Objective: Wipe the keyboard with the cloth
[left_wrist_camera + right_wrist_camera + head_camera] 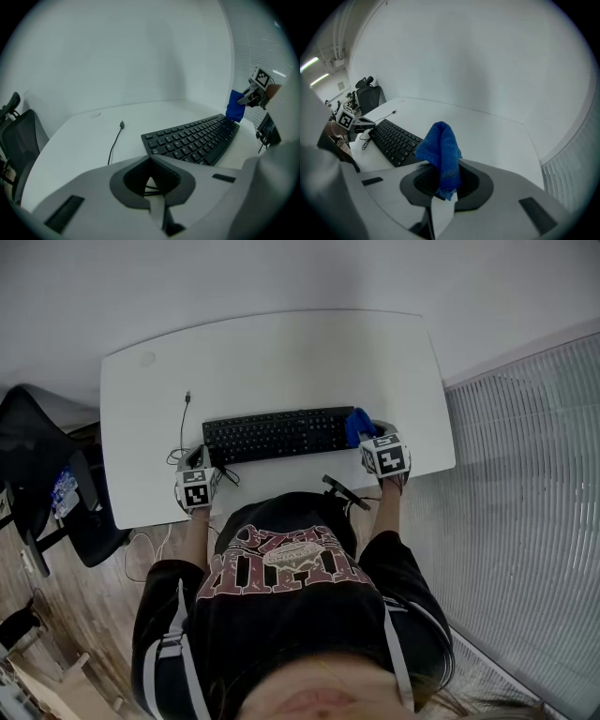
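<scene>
A black keyboard [278,434] lies across the middle of the white desk [272,362]. My right gripper [369,434] is shut on a blue cloth [357,425], which hangs over the keyboard's right end. In the right gripper view the cloth [439,150] bunches up out of the jaws, with the keyboard [393,140] to the left. My left gripper [201,463] sits at the keyboard's left end, jaws shut with nothing between them. From the left gripper view the keyboard [192,139] runs away to the right toward the cloth [234,107].
A thin cable with a plug [186,409] lies loose left of the keyboard and loops near my left gripper. A small black object [343,491] rests at the desk's front edge. A black chair [42,465] stands left of the desk; ribbed flooring [525,521] lies to the right.
</scene>
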Motion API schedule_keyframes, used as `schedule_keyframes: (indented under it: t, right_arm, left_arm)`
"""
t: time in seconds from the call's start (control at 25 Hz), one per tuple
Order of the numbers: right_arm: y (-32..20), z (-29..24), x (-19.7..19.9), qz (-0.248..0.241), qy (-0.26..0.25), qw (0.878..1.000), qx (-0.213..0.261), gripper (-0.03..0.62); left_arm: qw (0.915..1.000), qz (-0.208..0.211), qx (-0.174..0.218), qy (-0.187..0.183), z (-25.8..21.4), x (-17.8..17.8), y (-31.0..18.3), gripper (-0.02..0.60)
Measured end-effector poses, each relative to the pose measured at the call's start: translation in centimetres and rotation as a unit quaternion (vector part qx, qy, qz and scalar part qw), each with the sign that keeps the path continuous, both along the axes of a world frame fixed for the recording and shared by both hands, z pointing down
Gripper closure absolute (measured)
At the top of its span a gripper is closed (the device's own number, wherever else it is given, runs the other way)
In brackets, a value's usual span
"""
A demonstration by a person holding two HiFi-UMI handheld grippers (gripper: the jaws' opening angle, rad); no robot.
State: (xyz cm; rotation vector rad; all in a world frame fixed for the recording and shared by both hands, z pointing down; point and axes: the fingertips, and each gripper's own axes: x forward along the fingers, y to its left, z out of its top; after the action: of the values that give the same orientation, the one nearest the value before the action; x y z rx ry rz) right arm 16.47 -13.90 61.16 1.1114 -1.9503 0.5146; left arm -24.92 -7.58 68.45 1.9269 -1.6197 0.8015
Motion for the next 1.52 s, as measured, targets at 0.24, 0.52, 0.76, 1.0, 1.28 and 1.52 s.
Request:
schedule_keyframes:
  t: [0.24, 0.52, 0.76, 1.0, 1.28, 1.52]
  right_arm:
    - [-0.3, -3.8, -9.6, -0.106, -0.06, 0.992, 0.023, 0.53]
    - [2.4, -6.5, -23.3, -0.261, -0.11, 0.959, 0.028, 0.53]
    - [5.5, -6.8, -31.2, -0.351, -0.145, 0.925, 0.013, 0.53]
    - [8.4, -5.0, -36.4, -0.398, -0.177, 0.9, -0.027, 0.53]
    - [9.7, 0.4, -38.5, -0.422, -0.133, 0.894, -0.068, 0.53]
    - [10.4, 3.2, -39.6, -0.416, -0.115, 0.899, -0.076, 0.53]
  left_arm:
    - [0.9998, 0.018, -0.004, 0.005, 0.1, 0.0, 0.1, 0.548]
    - [0.9996, 0.025, 0.0, 0.01, 0.0, -0.2, 0.5, 0.548]
    - [0.9994, 0.03, 0.001, 0.015, -0.2, -0.2, 0.6, 0.549]
    - [0.999, 0.035, 0.007, 0.025, -0.3, -0.1, 0.7, 0.549]
    - [0.999, 0.033, 0.007, 0.03, -0.3, -0.2, 0.8, 0.549]
    - [0.999, 0.032, 0.01, 0.03, -0.5, -0.2, 0.8, 0.549]
